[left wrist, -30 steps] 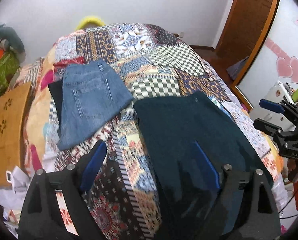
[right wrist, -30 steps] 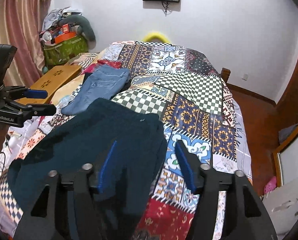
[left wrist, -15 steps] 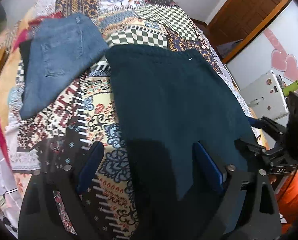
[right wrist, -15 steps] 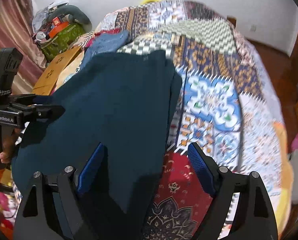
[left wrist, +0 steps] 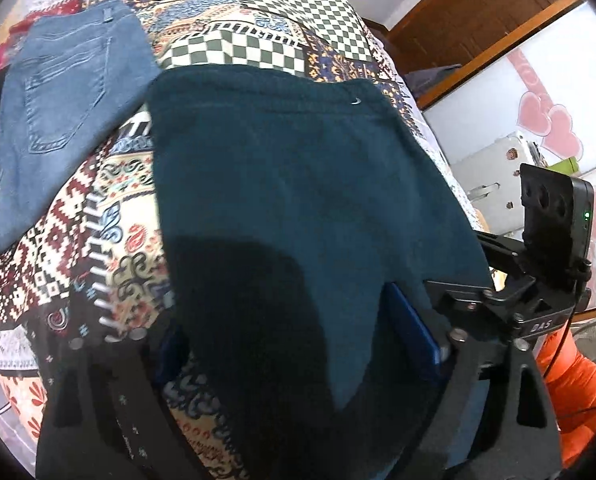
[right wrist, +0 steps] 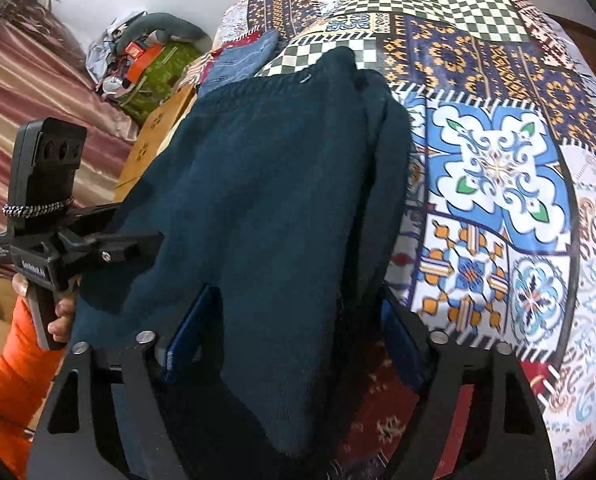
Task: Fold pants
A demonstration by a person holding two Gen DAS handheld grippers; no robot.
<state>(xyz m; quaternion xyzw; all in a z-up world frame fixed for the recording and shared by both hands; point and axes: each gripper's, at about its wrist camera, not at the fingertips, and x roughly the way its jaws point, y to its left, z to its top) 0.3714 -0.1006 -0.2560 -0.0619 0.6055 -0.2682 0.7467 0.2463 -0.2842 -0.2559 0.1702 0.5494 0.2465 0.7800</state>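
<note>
Dark teal pants (left wrist: 298,180) lie flat on the patchwork bedspread (left wrist: 98,220), waistband at the far end. My left gripper (left wrist: 292,344) hangs low over their near left part; its jaws are closing with teal cloth between the blue pads, which stand wide and do not press it. In the right wrist view the same pants (right wrist: 266,180) run away from me, and my right gripper (right wrist: 296,336) straddles a near leg, jaws also closing, pads apart from the cloth. Each gripper's black body shows at the side of the other's view.
Folded blue jeans (left wrist: 66,112) lie beyond the teal pants to the left, over a black garment. A hand with an orange sleeve (right wrist: 14,352) holds the left gripper. A wooden board (right wrist: 154,136) and a cluttered pile (right wrist: 150,60) stand beside the bed.
Both grippers have come down and tipped toward the bed, so the teal pants now fill the views. Each pair of jaws now straddles the near cloth, and has narrowed since the middle frames.
</note>
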